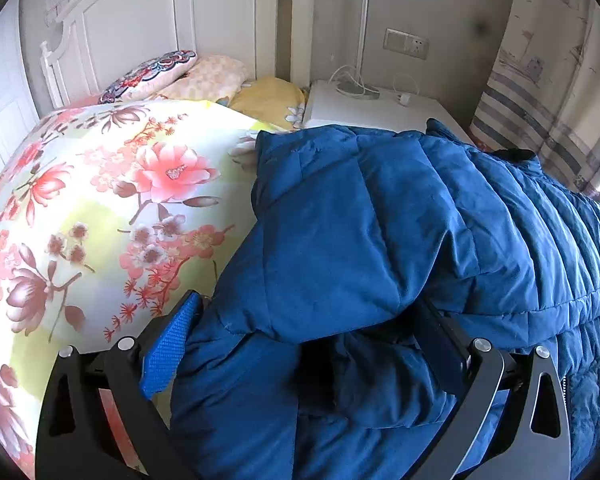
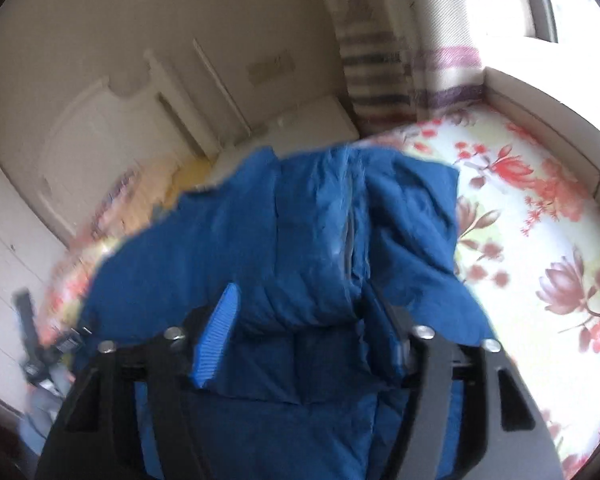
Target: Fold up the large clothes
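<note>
A large blue quilted puffer jacket (image 1: 380,216) lies on the floral bedspread (image 1: 92,200), bunched and partly folded over. My left gripper (image 1: 308,320) has thick jacket fabric between its blue-padded fingers (image 1: 172,352) and is shut on it; the right finger is mostly buried under fabric. In the blurred right wrist view, my right gripper (image 2: 300,320) is shut on another thick fold of the jacket (image 2: 284,232), beside its zipper line, with one blue pad (image 2: 216,340) showing.
A white headboard (image 1: 172,24) and several pillows (image 1: 180,76) stand at the bed's far end. A white nightstand (image 1: 372,108) with a lamp base and cables sits beside it. A striped curtain (image 1: 548,80) hangs at the right. The bedspread also shows in the right wrist view (image 2: 540,248).
</note>
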`<state>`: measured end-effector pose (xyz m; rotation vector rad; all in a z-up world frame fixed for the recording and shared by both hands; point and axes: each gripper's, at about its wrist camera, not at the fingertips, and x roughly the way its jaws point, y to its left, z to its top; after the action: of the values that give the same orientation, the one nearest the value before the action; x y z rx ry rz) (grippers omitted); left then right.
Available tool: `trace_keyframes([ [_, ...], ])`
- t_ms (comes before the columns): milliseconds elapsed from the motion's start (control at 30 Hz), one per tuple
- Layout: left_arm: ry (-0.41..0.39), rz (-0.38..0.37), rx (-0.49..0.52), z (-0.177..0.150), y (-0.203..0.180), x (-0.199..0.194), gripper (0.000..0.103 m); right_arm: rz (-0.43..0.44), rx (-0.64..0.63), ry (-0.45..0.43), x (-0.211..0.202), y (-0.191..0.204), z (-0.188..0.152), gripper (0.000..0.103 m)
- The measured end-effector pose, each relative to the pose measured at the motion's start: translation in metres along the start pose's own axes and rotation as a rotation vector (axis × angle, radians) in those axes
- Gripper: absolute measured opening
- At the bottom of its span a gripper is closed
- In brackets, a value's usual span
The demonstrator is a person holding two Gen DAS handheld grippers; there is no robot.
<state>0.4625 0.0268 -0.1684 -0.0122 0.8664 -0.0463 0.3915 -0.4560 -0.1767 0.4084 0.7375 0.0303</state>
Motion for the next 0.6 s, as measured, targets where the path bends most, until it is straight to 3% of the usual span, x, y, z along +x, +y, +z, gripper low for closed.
trace_keyframes([
  [67, -0.007, 0.003, 0.006, 0.000, -0.001, -0.001, 0.099, -0.003, -0.002, -0.045, -0.003, -0.004, -0.005, 0.019],
  [133, -0.005, 0.003, 0.009, 0.001, -0.001, 0.000, 0.099, 0.033, 0.036, -0.110, -0.016, -0.010, -0.007, 0.018],
  [200, -0.006, 0.003, 0.007, 0.001, -0.001, 0.000, 0.099, 0.038, 0.049, -0.121, -0.019, -0.014, -0.008, 0.018],
  [300, -0.034, -0.014, 0.007, 0.000, 0.000, -0.007, 0.099, -0.024, 0.042, -0.020, 0.005, -0.019, -0.011, 0.027],
  [367, -0.121, -0.012, -0.012, -0.002, 0.003, -0.028, 0.099, -0.012, 0.068, -0.027, -0.001, -0.023, -0.012, 0.040],
  [400, -0.182, -0.020, -0.026, -0.002, 0.003, -0.043, 0.099, -0.024, 0.074, -0.052, -0.011, -0.023, -0.010, 0.054],
  [433, -0.247, -0.046, -0.048, 0.001, 0.003, -0.060, 0.099, -0.037, 0.064, -0.097, -0.023, -0.020, -0.007, 0.059],
  [500, -0.313, -0.096, -0.058, 0.017, -0.012, -0.082, 0.099, -0.064, -0.010, -0.184, -0.043, -0.007, 0.002, 0.060],
  [600, -0.288, -0.062, 0.074, 0.040, -0.057, -0.075, 0.099, -0.080, -0.165, -0.212, -0.046, 0.030, 0.021, 0.060],
])
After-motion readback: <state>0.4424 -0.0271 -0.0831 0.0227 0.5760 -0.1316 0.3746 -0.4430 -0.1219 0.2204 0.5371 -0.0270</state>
